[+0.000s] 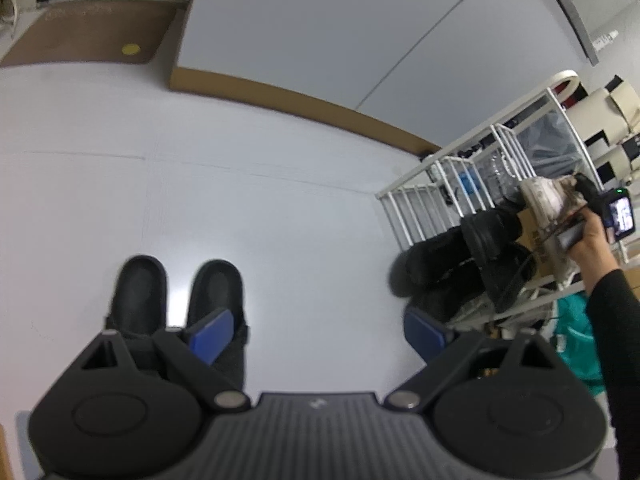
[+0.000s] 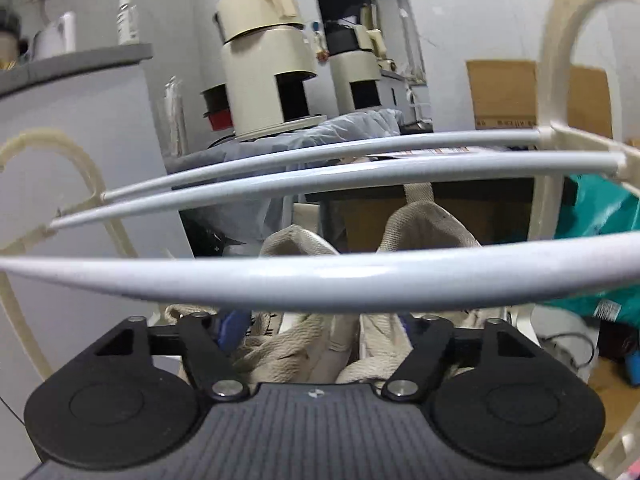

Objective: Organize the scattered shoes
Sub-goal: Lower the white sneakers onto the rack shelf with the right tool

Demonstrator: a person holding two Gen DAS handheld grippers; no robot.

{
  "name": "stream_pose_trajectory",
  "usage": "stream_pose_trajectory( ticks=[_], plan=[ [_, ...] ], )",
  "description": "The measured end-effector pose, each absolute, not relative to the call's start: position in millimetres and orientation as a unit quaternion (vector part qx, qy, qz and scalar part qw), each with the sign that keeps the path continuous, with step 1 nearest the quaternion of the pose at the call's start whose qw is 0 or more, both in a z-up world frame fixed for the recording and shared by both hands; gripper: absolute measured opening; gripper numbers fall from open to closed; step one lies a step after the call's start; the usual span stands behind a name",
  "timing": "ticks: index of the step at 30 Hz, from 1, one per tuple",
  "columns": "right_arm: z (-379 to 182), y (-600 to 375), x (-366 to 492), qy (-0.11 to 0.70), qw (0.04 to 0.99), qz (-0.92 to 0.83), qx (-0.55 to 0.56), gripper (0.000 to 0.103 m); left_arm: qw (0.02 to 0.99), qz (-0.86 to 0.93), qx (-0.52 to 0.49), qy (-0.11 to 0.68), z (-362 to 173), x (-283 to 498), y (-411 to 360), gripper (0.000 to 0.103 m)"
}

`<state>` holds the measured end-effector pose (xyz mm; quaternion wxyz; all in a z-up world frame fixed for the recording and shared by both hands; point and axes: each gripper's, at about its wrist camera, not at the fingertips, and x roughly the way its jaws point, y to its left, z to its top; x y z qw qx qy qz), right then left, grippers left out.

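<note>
Left wrist view showed the left gripper (image 1: 316, 330) hanging over the pale floor (image 1: 248, 200) with its blue-padded fingers spread wide and nothing between them. Just under its left finger lay a pair of black slippers (image 1: 178, 300), side by side, toes pointing away from the camera. Further off, to the right, the white shoe rack (image 1: 460, 184) carried several black shoes (image 1: 472, 256) on a lower tier, and the person's right hand (image 1: 592, 232) held the other tool up against it.

In the right wrist view, the right gripper (image 2: 316, 332) sat at the rack's front bar (image 2: 320, 280), its fingers apparently partly closed around a pair of beige canvas sneakers (image 2: 420, 224); whether they pinched the cloth I could not tell. The sneakers rested behind that bar, heels away.

The slippers looked light, rubbery and springy; one wall of the upper, or both inner edges pinched together, seemed the surest hold. The canvas looked soft, likely to fold.
</note>
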<state>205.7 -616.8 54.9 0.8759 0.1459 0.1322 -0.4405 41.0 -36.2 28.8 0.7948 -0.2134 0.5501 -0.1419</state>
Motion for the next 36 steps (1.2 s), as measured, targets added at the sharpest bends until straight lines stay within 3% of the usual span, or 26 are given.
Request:
stream_pose_trajectory(
  ticks=[12,23,30,36],
  plan=[
    [51.4,-607.3,217.5,0.132,0.861,-0.482,0.096,0.097,0.800,-0.143,-0.224,0.539,35.4,41.3,-40.0,0.094],
    [67.9,-631.7,210.9,0.203,0.861,-0.438,0.158,0.102,0.804,-0.141,-0.230,0.530,41.1,40.4,-42.0,0.094],
    [57.3,-624.6,210.4,0.138,0.860,-0.476,0.121,0.103,0.808,-0.146,-0.197,0.536,37.9,43.0,-51.8,0.094],
    [64.1,-627.6,229.6,0.158,0.848,-0.493,0.109,0.103,0.798,-0.142,-0.214,0.545,32.5,48.6,-47.3,0.094]
  ],
)
